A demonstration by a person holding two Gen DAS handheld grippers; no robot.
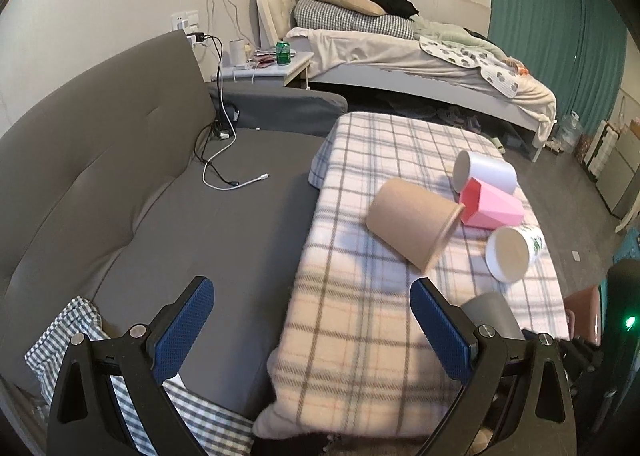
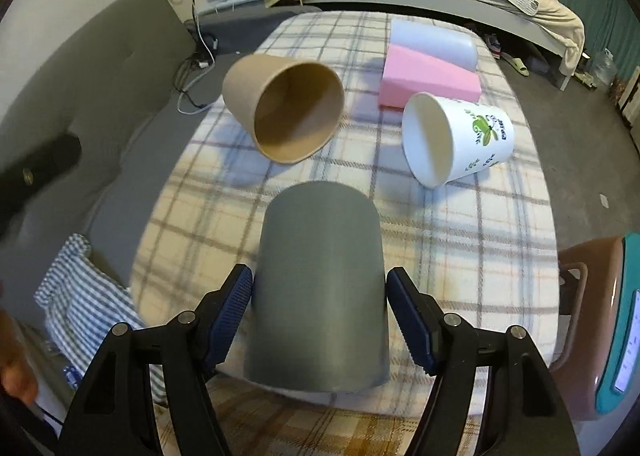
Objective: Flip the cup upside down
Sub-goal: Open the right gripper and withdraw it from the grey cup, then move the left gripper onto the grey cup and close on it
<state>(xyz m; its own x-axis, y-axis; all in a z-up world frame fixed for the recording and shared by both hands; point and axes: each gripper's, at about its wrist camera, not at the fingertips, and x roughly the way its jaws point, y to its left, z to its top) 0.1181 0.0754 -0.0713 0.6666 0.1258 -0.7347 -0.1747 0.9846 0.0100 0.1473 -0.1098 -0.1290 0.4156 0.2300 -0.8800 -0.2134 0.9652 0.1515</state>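
Observation:
A grey cup [image 2: 320, 284] stands upside down on the plaid blanket [image 2: 460, 240], between the fingers of my right gripper [image 2: 320, 296]. The blue pads [image 2: 236, 308] sit close beside its walls; a thin gap shows on the right side. The grey cup also shows in the left wrist view [image 1: 492, 314]. My left gripper [image 1: 312, 308] is open and empty above the sofa and blanket edge. A brown paper cup [image 2: 288, 108] [image 1: 412, 224], a white printed cup [image 2: 456, 136] [image 1: 512, 252], a pink cup [image 2: 424, 76] [image 1: 490, 208] and a plain white cup [image 2: 436, 40] [image 1: 484, 170] lie on their sides.
A grey sofa [image 1: 120, 176] with charging cables [image 1: 224, 160] is at the left. A striped cloth [image 2: 84, 308] lies at the sofa's near end. A bed [image 1: 420, 56] and nightstand [image 1: 272, 68] stand behind. A brown and teal object [image 2: 600, 320] is at the right.

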